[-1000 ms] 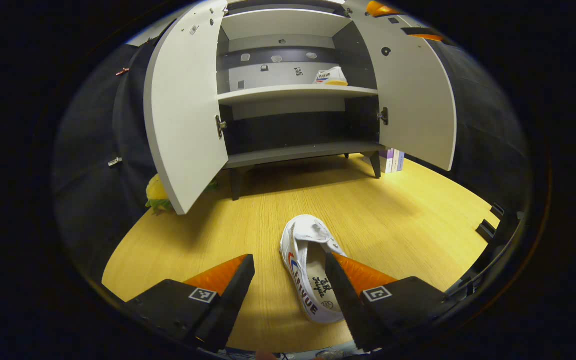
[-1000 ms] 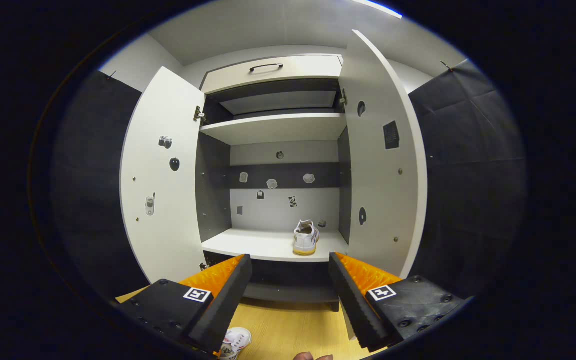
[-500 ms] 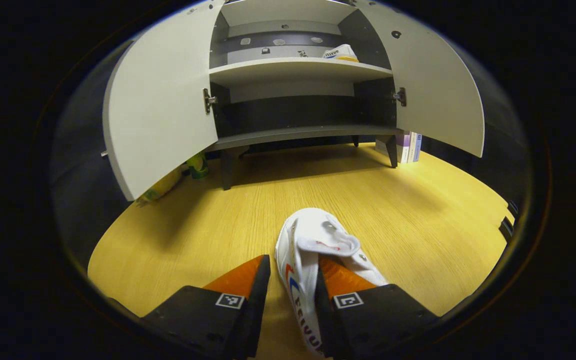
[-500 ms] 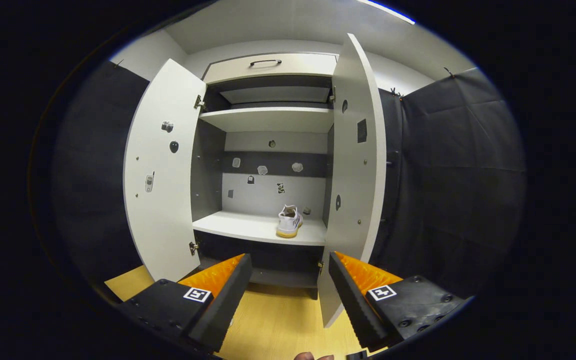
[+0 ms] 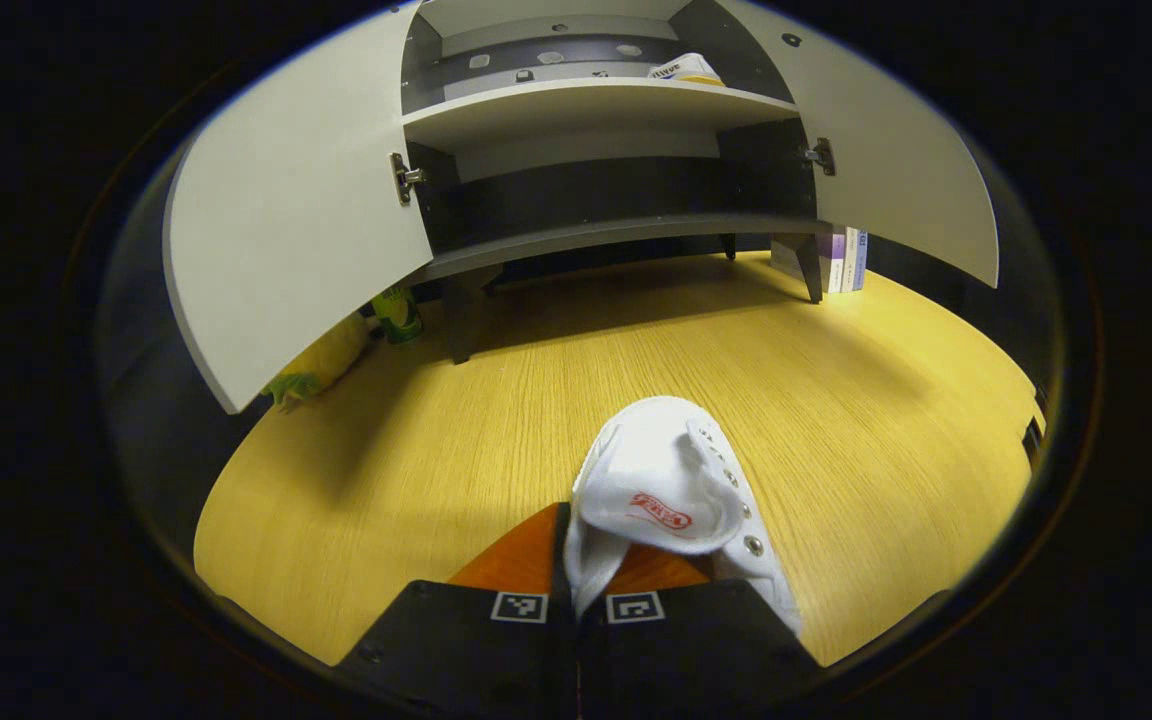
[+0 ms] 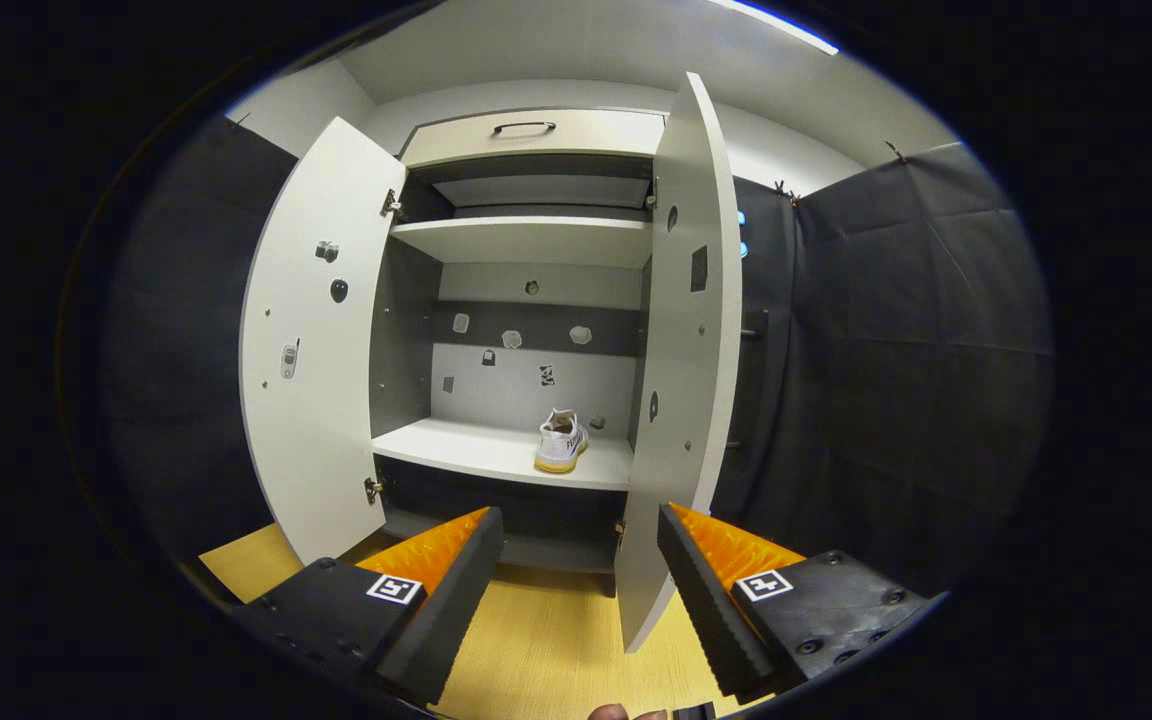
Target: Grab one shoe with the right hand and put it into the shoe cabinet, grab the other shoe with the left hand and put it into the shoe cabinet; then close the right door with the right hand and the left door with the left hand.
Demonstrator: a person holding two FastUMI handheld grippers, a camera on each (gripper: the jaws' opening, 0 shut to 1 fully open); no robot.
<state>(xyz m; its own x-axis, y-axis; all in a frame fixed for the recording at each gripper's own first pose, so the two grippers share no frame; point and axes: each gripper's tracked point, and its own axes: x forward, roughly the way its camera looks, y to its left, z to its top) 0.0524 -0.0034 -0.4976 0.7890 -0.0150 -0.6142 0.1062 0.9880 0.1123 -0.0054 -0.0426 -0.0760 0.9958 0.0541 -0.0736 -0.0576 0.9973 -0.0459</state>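
Since a second ago our left gripper [image 5: 576,600] has pinched the floor shoe [image 5: 671,505]; our right gripper [image 6: 576,590] stays spread before the shoe cabinet [image 6: 526,240]

Booth interior. Pale wood floor [image 5: 636,350] underfoot; black cloth wall [image 6: 896,350] to the sides, with a white wall [image 6: 796,150] and a ceiling light strip [image 6: 786,22] above. Books [image 5: 844,260] stand upright and a yellow-green toy [image 5: 321,358] lies on the floor by the wall.
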